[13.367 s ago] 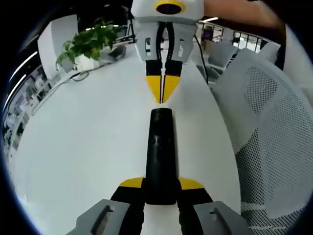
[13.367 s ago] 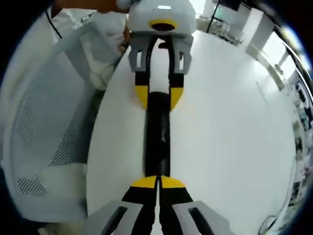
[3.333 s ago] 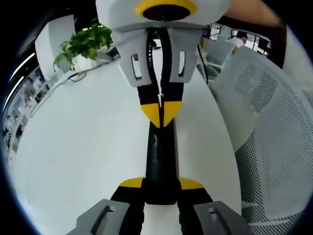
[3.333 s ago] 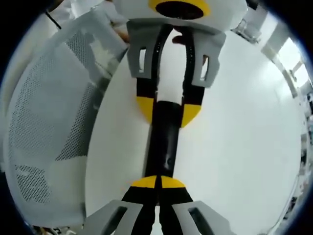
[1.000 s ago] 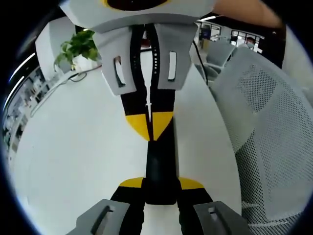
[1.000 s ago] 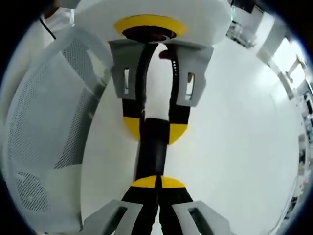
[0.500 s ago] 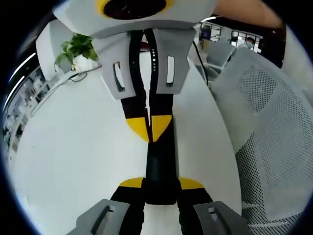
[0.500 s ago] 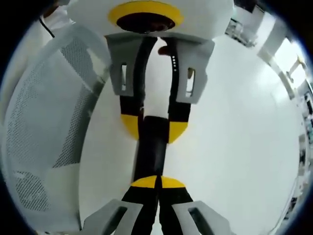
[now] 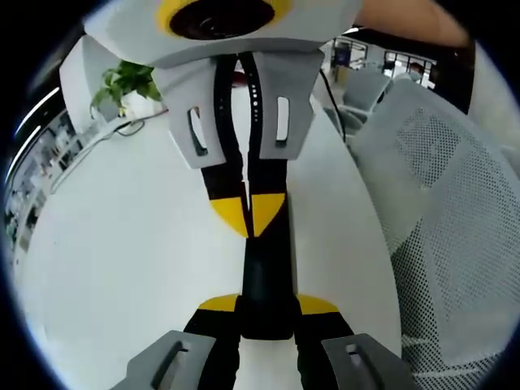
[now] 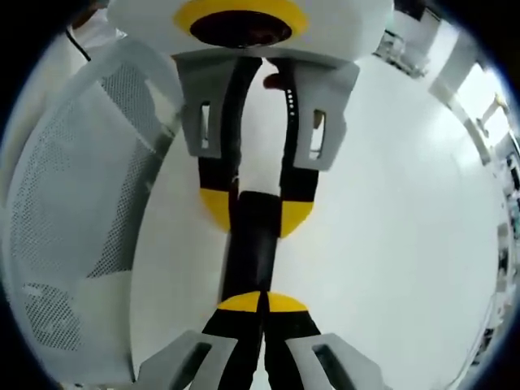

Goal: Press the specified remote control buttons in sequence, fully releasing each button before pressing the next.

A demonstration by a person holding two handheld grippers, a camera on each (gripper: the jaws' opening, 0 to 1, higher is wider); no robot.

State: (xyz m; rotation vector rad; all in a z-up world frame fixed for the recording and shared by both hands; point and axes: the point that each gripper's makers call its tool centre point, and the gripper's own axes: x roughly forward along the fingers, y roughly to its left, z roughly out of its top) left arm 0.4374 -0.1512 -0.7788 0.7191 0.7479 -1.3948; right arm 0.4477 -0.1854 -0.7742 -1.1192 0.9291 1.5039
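Fingers (image 9: 218, 307) of left gripper (image 9: 266, 307) clamp near end of black remote (image 9: 266, 272), lying on white table (image 9: 122, 244). Right gripper (image 10: 262, 305), jaws closed together, tips down on remote. Potted plant (image 9: 126, 81) at far table edge.

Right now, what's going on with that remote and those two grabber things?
Left hand-held gripper shut on the remote, holding its near end. Right hand-held gripper shut, closed tips at the remote's top face. Nothing in the way on the table; mesh chair alongside.

One black remote control (image 9: 266, 280), two grippers: left (image 9: 267, 307) and right (image 10: 262, 302). One white desk (image 9: 130, 244), one white mesh chair (image 9: 443, 203), one potted plant (image 9: 123, 81).
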